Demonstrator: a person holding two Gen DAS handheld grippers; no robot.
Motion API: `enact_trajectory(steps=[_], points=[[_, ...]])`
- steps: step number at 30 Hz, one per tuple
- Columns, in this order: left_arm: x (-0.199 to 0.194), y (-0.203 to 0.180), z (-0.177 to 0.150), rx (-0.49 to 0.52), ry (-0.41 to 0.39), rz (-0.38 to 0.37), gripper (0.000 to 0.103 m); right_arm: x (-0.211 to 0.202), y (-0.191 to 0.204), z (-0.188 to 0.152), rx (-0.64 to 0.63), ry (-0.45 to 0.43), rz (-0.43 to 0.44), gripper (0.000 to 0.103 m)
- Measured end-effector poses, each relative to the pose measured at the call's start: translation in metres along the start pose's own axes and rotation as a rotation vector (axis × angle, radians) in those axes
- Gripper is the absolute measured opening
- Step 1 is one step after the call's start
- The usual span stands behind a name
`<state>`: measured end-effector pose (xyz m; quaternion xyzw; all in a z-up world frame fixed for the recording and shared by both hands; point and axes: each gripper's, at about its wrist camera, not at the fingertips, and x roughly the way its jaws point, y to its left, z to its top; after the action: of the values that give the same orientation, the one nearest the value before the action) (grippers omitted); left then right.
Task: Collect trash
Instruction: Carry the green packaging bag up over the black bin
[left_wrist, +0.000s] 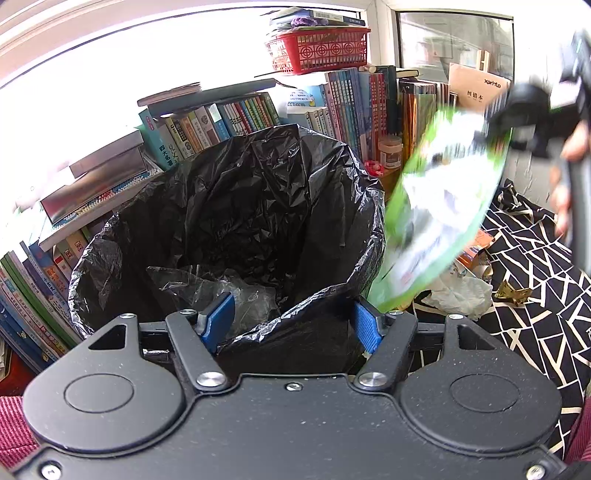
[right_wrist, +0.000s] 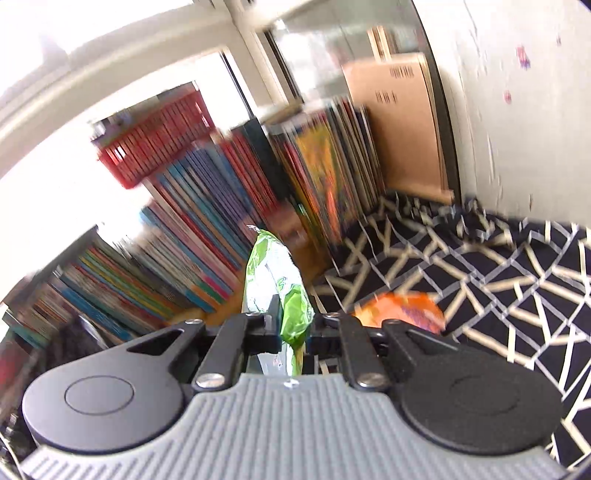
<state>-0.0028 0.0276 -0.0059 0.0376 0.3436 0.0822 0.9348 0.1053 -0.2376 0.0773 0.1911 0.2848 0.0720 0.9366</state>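
Green wrapper (right_wrist: 275, 280): clenched in right tongs (right_wrist: 291, 325).
Left tongs (left_wrist: 291, 325): released, spread around black bag (left_wrist: 236, 206) rim.
Tip: release w/ wrapper over bag mouth.

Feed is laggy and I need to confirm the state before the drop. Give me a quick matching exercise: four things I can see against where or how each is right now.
Things:
1. green wrapper
2. bin bag
3. left gripper
4. red basket

States:
A. on top of the books
B. open, around the bag's near rim
C. clamped in the right gripper
D. black, with clear plastic at the bottom

Pairs: 1-C, 2-D, 3-B, 4-A
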Motion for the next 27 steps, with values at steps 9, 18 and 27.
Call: enact_trajectory(steps=[9,18,27], points=[[0.0,0.0,-0.001,0.005,-0.006,0.002,0.066,-0.091,0.064,0.074,-0.055,-0.247,0.263,0.013],[-0.001,0.001,-0.002,0.002,-0.008,-0.002,0.066,-0.136,0.131,0.106,-0.097,-0.239,0.581,0.014],[-0.001,0.003,-0.001,-0.003,-0.008,-0.011,0.066,-0.118,0.173,0.087,-0.109,-0.04,0.723,0.014]])
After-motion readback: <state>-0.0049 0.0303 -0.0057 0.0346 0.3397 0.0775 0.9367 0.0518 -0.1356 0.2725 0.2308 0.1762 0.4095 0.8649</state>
